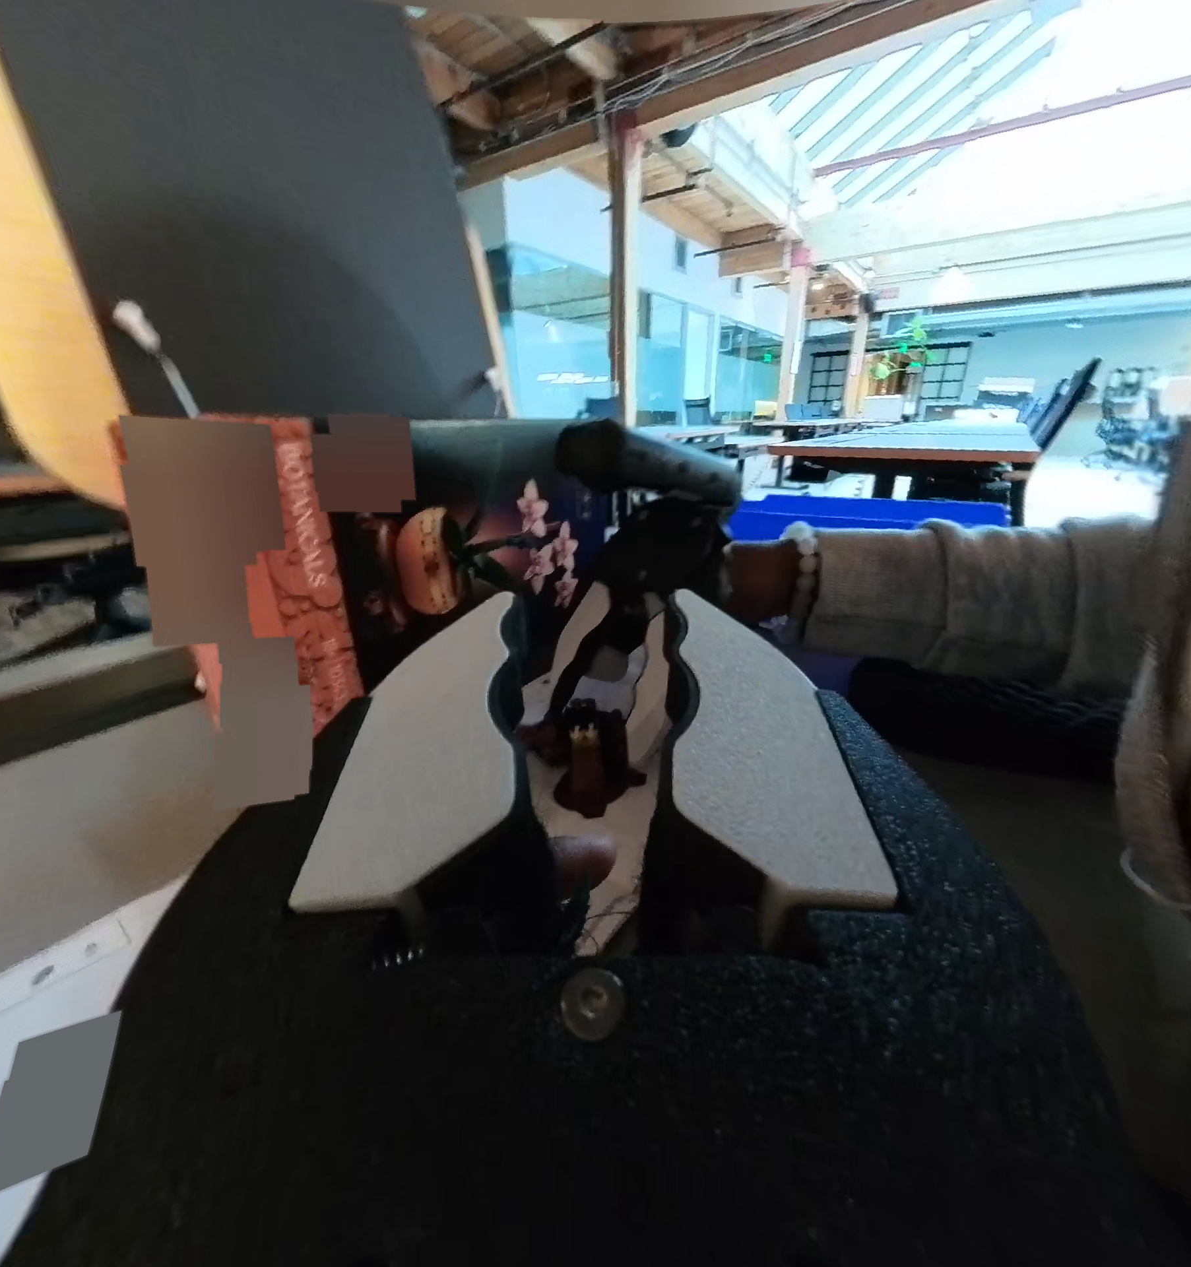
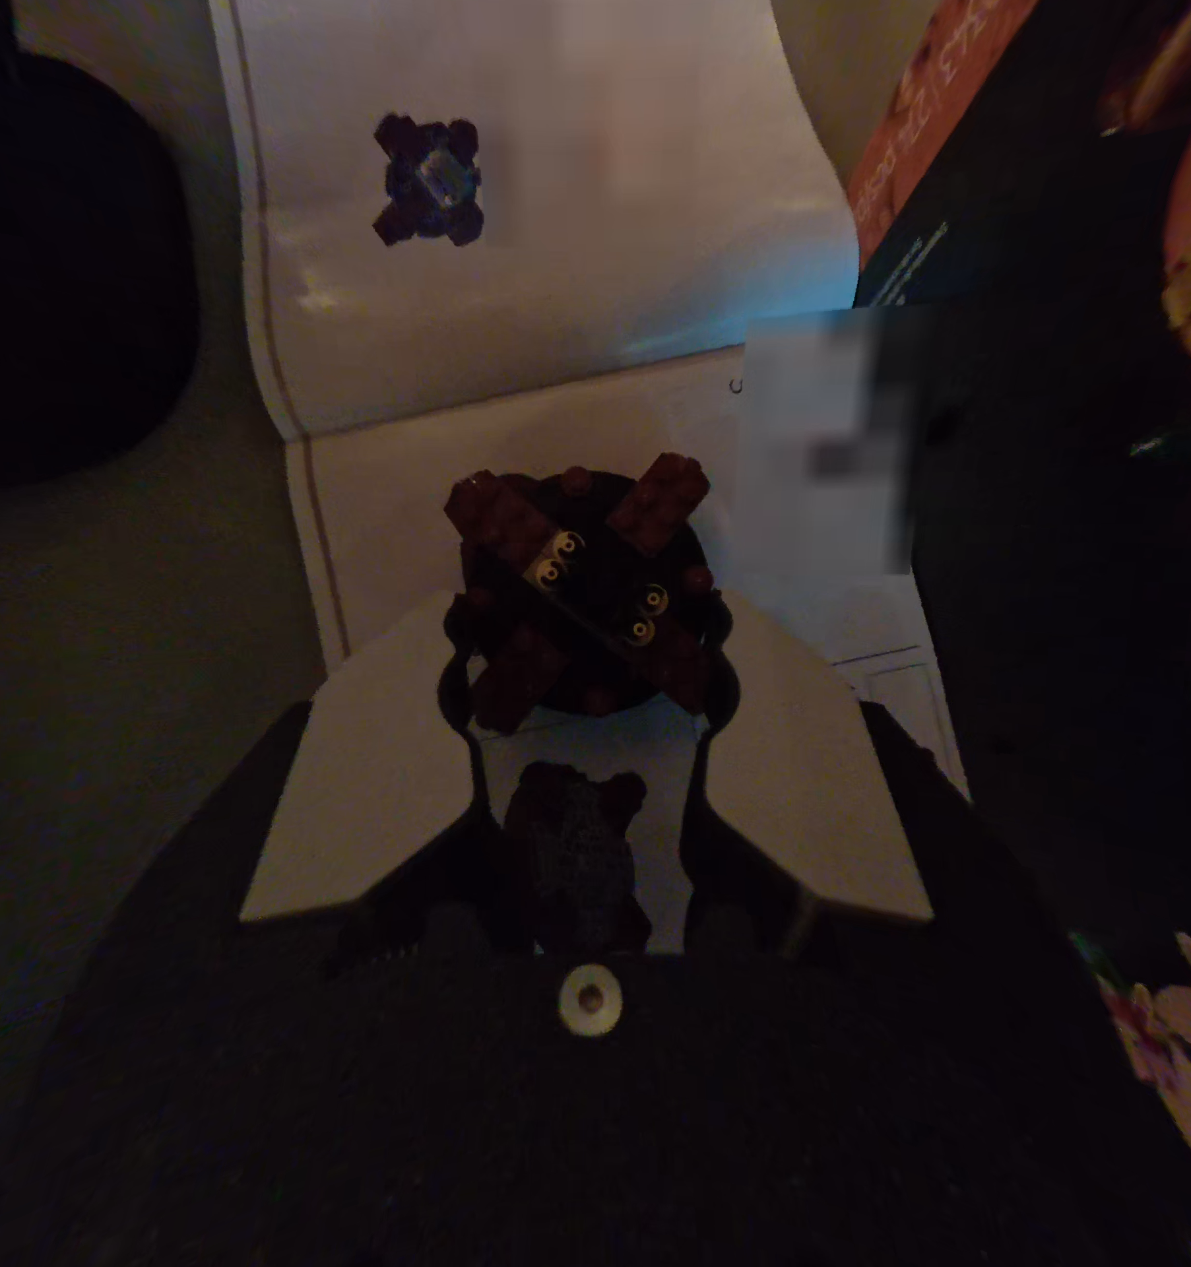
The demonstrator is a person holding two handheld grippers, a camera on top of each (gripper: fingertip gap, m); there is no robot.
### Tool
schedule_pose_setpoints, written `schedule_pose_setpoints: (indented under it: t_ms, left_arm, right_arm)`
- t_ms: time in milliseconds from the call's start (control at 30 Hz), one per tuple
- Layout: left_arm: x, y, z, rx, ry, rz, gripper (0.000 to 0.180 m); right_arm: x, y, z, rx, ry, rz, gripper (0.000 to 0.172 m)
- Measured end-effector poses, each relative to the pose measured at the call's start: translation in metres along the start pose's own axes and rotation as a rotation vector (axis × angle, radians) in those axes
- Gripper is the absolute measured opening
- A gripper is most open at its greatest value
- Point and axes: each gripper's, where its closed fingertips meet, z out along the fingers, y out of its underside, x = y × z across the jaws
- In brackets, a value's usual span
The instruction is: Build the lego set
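Straddling the brown-and-black brick model from above, the right hand-held gripper has both pads at the model's flanks — contact looks likely, grip unconfirmed. Model sits on an open booklet; left hand-held gripper, part-open and empty, faces it head-on.
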Motion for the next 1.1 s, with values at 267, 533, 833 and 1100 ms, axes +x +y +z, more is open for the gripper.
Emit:
schedule_pose_setpoints:
  t_ms: [267, 533, 833, 1100]
  left_arm:
    - [-0.018, 0.021, 0.016, -0.191, 0.081, -0.528, 0.036]
    - [0.004, 0.026, 0.029, -0.291, 0.304, -1.018, 0.03]
    - [0.029, 0.026, 0.027, -0.306, 0.356, -1.205, 0.027]
    - [0.027, 0.022, 0.021, -0.205, 0.349, -1.307, 0.01]
  right_arm:
    - [-0.022, -0.039, -0.045, 0.021, -0.019, -0.174, 0.064]
    - [-0.068, -0.072, -0.068, 0.026, -0.115, -0.382, 0.064]
    - [-0.086, -0.084, -0.063, -0.005, -0.167, -0.478, 0.064]
    - [-0.088, -0.09, -0.06, 0.034, -0.186, -0.417, 0.065]
